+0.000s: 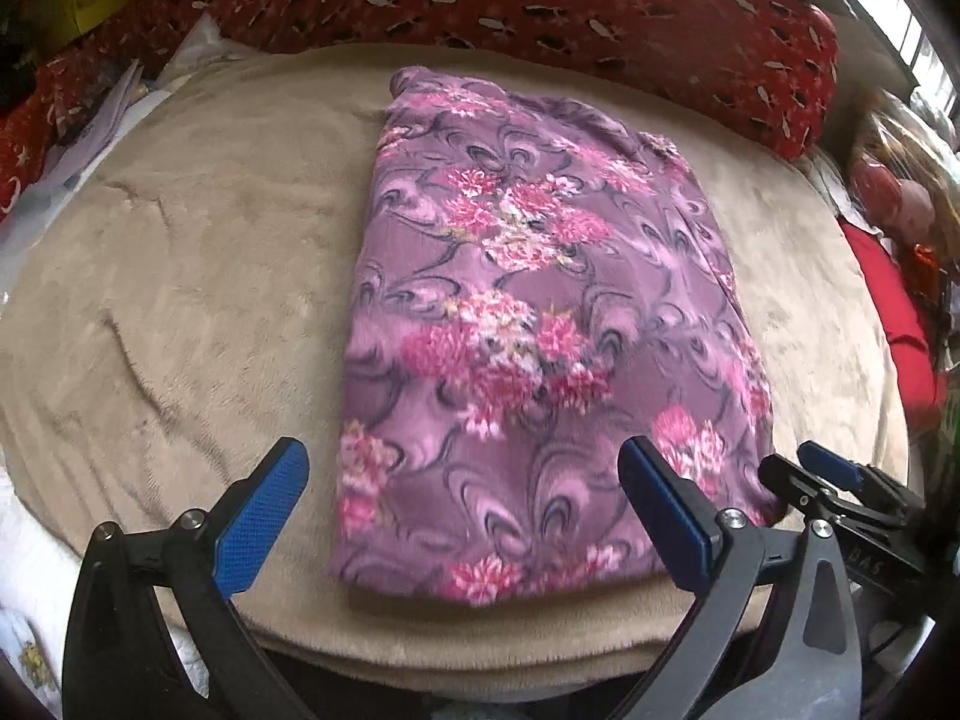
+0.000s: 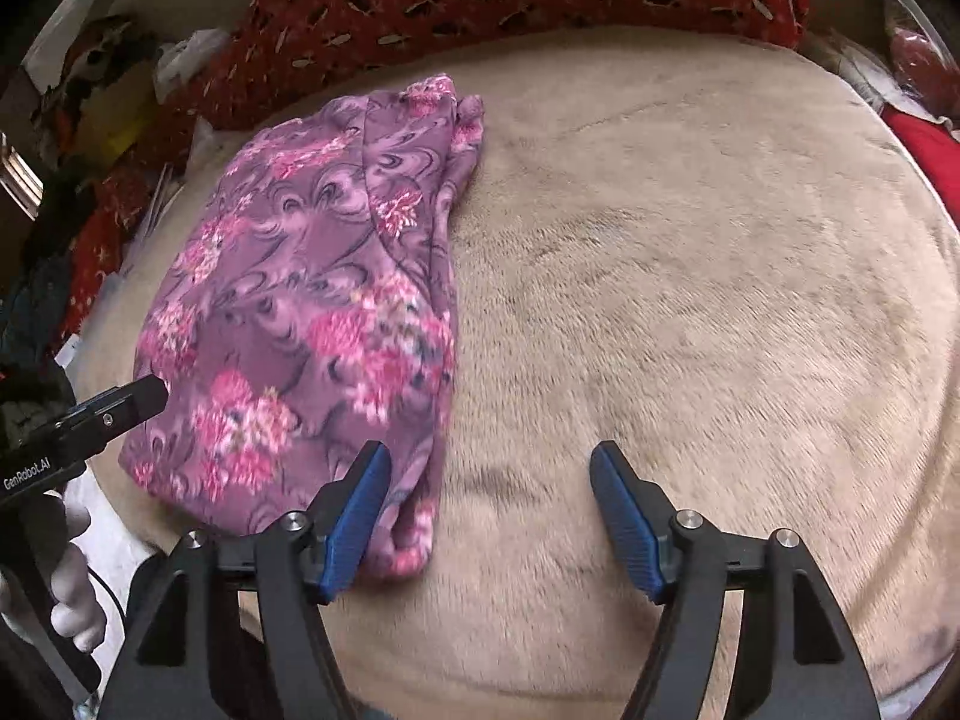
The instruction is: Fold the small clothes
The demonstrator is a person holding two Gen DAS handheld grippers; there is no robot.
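I have the purple floral garment lying folded into a long rectangle on the beige blanket, so both grippers hang clear: the left gripper and right gripper are spread wide, pinching nothing, over its near edge.

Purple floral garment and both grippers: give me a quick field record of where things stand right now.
garment: purple floral garment, folded into a long flat rectangle
surface: beige blanket, garment lying on it
left gripper: open, over the garment's near end, holding nothing
right gripper: open, at the garment's near right corner, holding nothing
behind: red patterned cushion along the far edge
fold status: looks folded; both grippers free
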